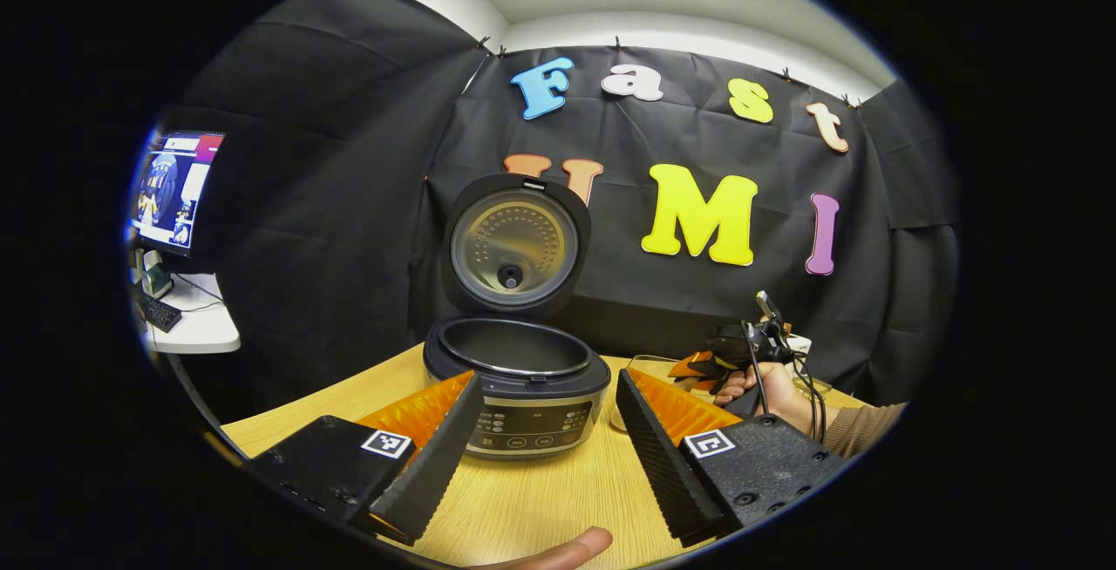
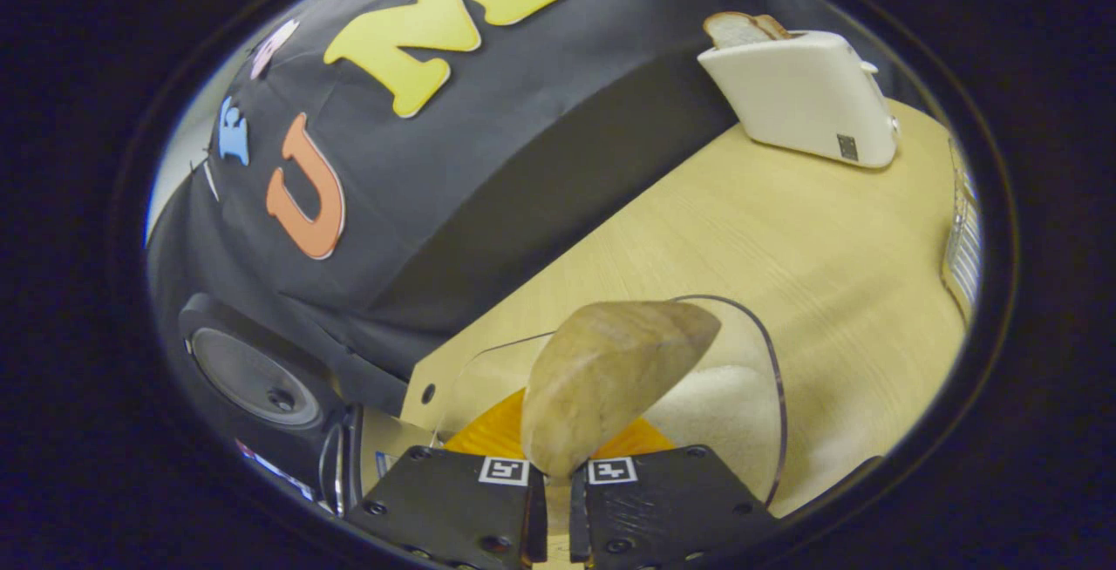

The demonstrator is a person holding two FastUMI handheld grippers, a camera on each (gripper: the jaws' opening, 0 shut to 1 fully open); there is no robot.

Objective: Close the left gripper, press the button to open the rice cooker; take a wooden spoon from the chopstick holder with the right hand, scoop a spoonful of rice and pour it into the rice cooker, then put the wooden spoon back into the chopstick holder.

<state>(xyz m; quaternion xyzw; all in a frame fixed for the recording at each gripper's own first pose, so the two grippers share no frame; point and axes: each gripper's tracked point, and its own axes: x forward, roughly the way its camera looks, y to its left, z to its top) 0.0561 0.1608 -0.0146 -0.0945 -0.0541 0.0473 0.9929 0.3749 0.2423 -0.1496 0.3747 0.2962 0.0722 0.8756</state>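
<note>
While rice cooker gapes | left gripper jaws wide, empty | right gripper clamps wooden spoon | toaster behind

left gripper jaws spread before the open rice cooker.

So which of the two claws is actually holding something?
The right claw: it is shut on the wooden spoon, poised over the clear rice container. The left claw is wide open, facing the opened rice cooker.

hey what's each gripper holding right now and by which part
The right hand-held gripper is shut on the wooden spoon, gripping its handle just below the bowl. The left hand-held gripper is open and holds nothing.
</note>
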